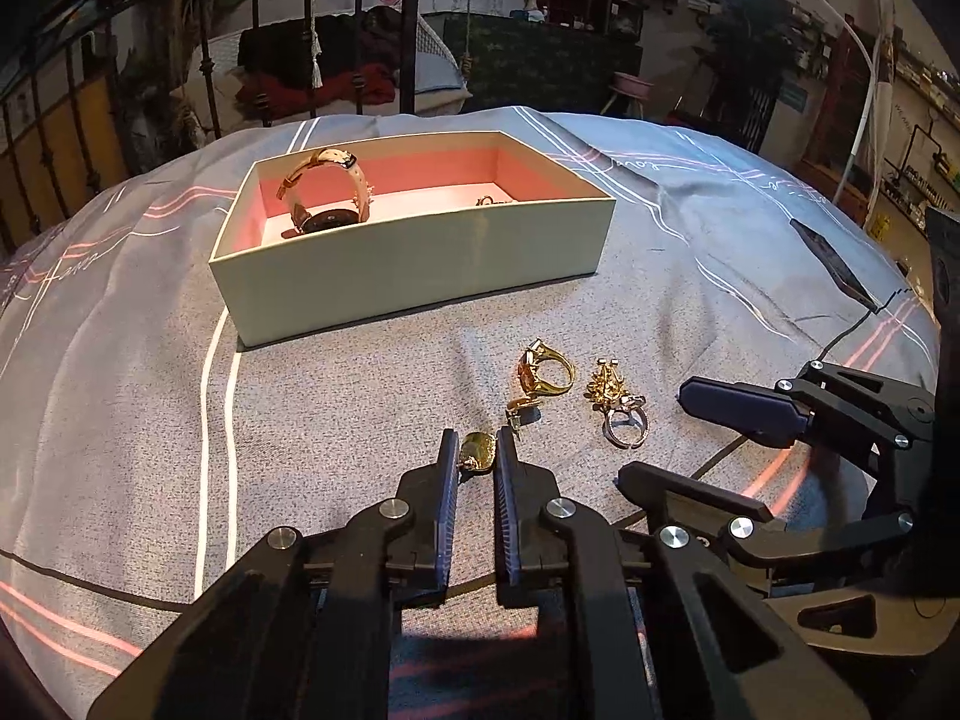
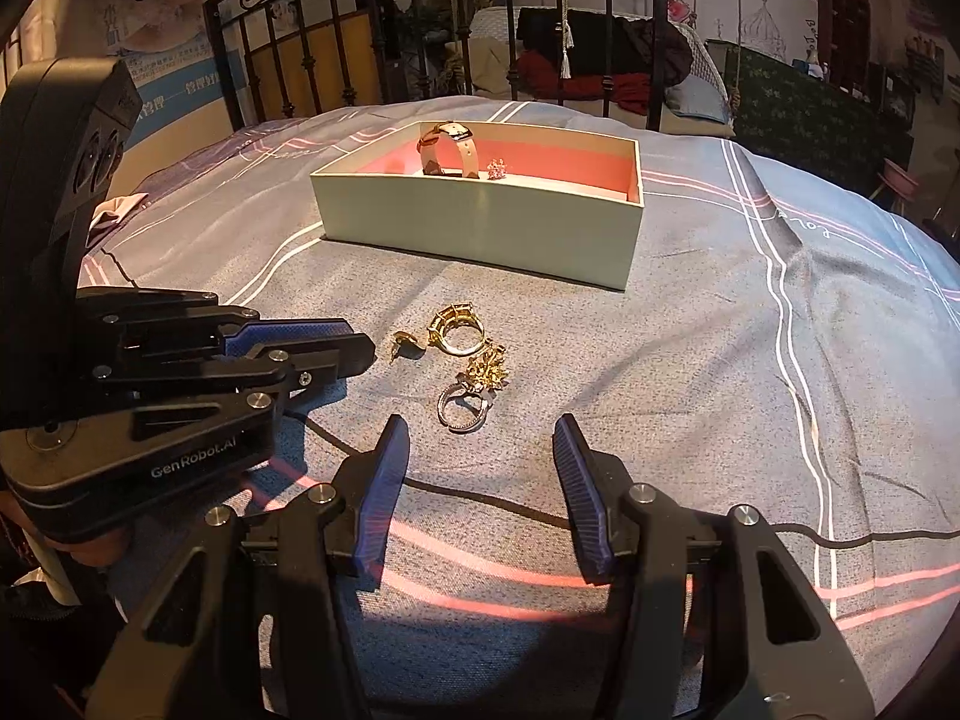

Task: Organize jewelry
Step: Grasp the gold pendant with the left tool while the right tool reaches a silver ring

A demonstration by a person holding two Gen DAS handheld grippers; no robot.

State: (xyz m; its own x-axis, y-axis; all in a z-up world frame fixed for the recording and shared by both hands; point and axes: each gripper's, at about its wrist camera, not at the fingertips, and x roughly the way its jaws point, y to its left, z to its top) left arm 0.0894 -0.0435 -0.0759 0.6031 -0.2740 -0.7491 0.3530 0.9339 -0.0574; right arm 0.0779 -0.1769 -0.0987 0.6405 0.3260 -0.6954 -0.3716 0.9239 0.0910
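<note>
Our left gripper (image 1: 477,450) pinches the gold earring (image 1: 478,451) on the bed (image 1: 336,396); the box (image 1: 420,258) lies far-left. Right gripper (image 2: 480,480) gapes empty near 2 rings (image 2: 468,372).

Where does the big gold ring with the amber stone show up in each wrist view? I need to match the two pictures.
Left wrist view: the gold ring lies on the bedspread right of centre, just past the left gripper.
Right wrist view: it lies near centre, beyond the open right gripper.
Shared landmark: the open box behind it, and the silver ring close by.
</note>
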